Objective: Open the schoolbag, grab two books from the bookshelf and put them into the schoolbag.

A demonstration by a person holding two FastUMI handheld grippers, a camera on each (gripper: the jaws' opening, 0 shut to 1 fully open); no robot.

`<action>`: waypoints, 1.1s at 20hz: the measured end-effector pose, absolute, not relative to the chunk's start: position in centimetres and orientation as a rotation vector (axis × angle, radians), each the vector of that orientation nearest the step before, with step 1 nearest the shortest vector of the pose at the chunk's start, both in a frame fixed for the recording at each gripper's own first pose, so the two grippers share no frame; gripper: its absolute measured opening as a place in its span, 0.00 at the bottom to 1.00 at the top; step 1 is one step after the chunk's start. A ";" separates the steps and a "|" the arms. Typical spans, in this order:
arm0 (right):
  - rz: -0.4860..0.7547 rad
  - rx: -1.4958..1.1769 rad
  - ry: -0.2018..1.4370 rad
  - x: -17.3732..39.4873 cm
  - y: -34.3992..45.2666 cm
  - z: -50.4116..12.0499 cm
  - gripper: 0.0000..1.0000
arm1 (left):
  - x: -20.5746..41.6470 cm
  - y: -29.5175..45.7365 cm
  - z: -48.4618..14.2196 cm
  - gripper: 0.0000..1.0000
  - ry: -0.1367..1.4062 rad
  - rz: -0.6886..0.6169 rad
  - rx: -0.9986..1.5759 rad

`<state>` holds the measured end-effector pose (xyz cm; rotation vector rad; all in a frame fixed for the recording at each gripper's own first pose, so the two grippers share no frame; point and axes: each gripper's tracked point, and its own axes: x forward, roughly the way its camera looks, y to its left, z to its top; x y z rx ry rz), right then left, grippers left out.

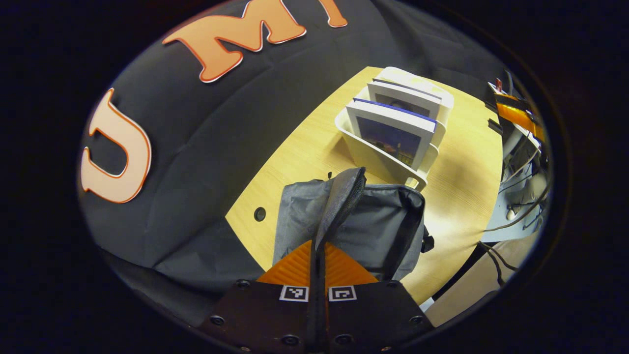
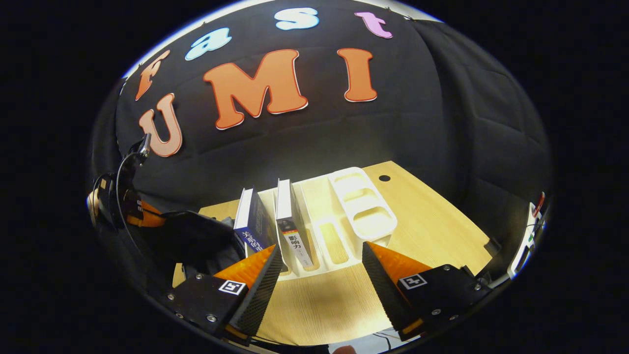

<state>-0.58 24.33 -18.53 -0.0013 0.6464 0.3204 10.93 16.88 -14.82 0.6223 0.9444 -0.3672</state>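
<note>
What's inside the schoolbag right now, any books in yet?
The left gripper pinches the flap, holding the schoolbag open. Visible inside is only grey lining, no book. Its bottom is hidden by the flap and fingers. Both books stand in the bookshelf.

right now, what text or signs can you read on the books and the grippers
"影响力": on the spine of the white book.
"关系的": on the spine of the blue book; the rest is hidden behind a finger.
Square marker on the right gripper: a pattern, no words.
</note>
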 end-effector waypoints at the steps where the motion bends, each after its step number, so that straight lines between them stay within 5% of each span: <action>1: 0.342 -0.006 0.652 -0.5 24.5 -18.3 0.98 | 11.0 16.9 -14.7 0.01 0.953 -0.359 0.615; 11: 0.468 -0.065 0.753 -0.1 27.0 -16.5 0.98 | 13.5 18.7 -12.4 0.01 0.946 -0.300 0.573; 22: 0.596 -0.292 0.995 4.8 39.8 -11.6 0.98 | 16.1 18.8 -14.2 0.01 0.942 -0.438 0.537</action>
